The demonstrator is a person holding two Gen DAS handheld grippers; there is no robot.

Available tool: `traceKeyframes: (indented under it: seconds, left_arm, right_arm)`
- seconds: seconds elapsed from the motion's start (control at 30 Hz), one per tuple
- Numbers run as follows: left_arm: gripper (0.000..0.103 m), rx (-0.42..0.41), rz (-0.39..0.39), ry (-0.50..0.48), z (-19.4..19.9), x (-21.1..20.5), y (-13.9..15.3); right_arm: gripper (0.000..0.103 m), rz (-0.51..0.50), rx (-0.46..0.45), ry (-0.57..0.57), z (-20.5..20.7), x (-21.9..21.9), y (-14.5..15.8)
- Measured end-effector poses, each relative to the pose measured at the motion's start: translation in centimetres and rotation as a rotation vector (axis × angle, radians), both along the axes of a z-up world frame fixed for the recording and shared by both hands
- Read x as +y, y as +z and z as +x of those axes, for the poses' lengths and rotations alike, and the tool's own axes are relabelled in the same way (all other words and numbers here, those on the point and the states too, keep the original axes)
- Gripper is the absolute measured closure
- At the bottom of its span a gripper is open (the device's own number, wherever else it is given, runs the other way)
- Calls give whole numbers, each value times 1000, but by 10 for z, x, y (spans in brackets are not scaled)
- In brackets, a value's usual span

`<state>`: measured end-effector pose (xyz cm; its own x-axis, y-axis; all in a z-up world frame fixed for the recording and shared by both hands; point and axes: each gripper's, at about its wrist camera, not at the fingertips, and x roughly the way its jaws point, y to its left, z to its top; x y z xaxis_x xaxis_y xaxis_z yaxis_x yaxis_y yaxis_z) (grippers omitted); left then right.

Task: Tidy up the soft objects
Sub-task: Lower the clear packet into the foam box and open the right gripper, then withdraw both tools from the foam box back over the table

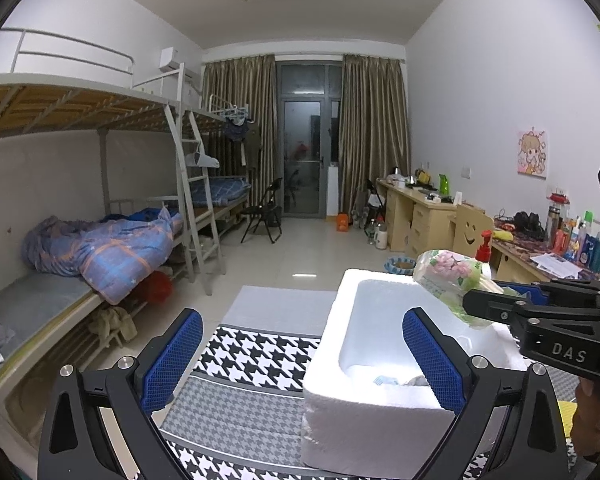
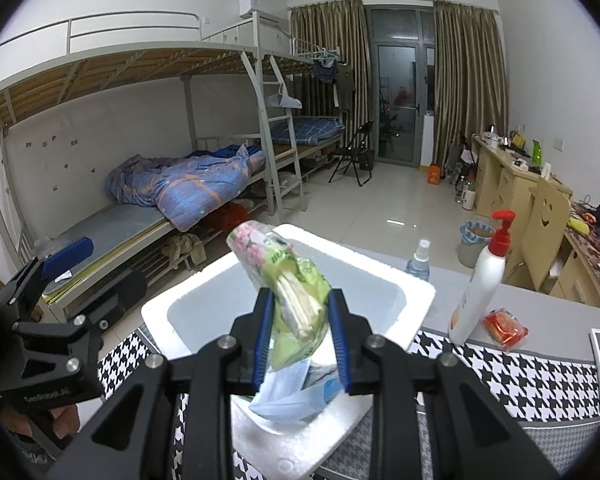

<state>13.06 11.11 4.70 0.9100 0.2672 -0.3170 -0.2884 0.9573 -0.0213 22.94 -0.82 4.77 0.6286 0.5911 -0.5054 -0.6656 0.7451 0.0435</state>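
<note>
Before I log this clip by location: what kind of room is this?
Most likely a shared dormitory room: metal bunk beds along one wall, a row of study desks opposite, and a curtained balcony door at the far end.

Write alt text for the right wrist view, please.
The right gripper pinches a green tissue pack above a white foam box on a checked mat, a pump bottle beside it. Bunk beds line the room behind.
</note>
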Motion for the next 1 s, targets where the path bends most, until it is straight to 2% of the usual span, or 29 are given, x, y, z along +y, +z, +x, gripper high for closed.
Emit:
traceKeyframes:
  seconds: [0.1,0.17,0.2,0.23,0.93,0.97,1.0]
  left_arm:
    - [2,-5,-7,8,-4,3,0]
    - [2,-5,-10,5,-6,4,0]
    - [2,-3,-12,2,-6,4,0]
    - [2,-4,-13,2,-7,4,0]
    - [2,-7,-10,-28,-14,-13,9]
    - [2,-8,-8,-30,-15,-14,10]
    - [2,-8,-7,-32,-16,-15,10]
  right_arm:
    - [68,-3,12,10,2,5,-1]
    - [55,2,23,7,6,5,-2]
    - [44,3,27,5,7,5,-2]
    - [38,5,29,5,8,5,-2]
    - [30,43,-12,2,-11,-18,5]
    - [29,47,-16,4,-13,-19,6]
    - [24,52,-22,6,-14,-21,6]
